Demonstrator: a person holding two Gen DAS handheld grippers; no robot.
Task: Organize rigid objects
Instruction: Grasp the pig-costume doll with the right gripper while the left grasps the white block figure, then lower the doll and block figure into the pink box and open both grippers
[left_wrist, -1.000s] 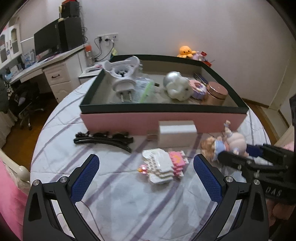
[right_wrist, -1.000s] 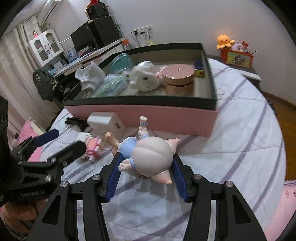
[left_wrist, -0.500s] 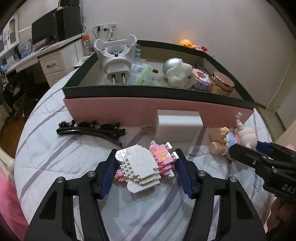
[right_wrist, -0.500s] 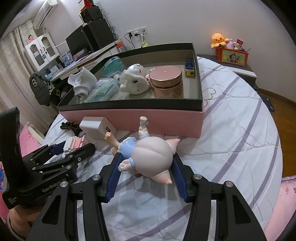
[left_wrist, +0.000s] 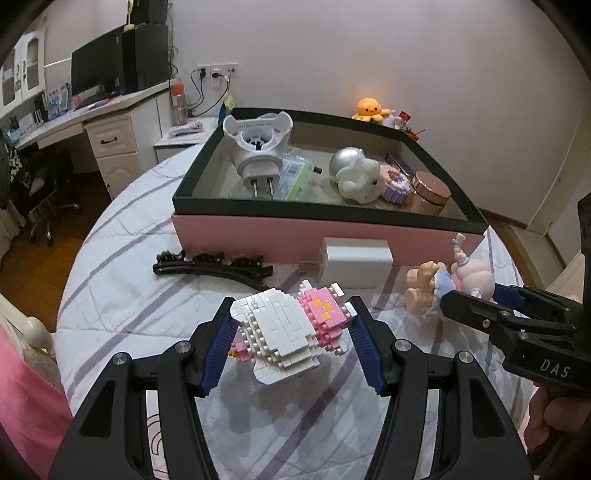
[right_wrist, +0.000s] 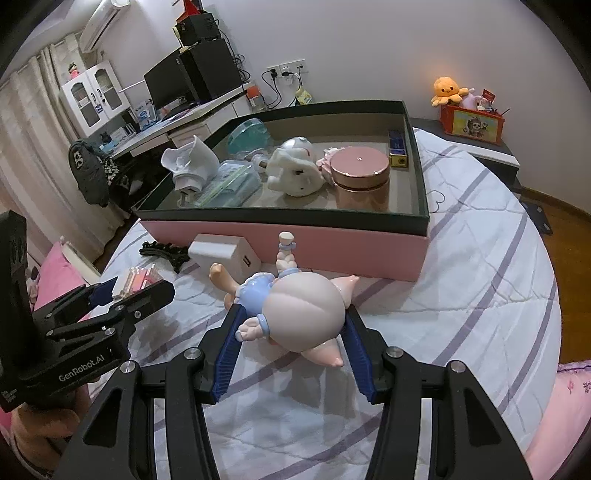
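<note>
Bricks could shed from that block figure (left_wrist: 286, 325) your left tongs (left_wrist: 290, 345) clamp, while right tongs (right_wrist: 291, 341) pinch the doll (right_wrist: 295, 314) on slippery curves.

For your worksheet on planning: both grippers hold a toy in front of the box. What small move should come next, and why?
Probably lift the left gripper with its brick figure over the box wall: its pads already clamp the figure, and the wall stands between it and the items inside.
</note>
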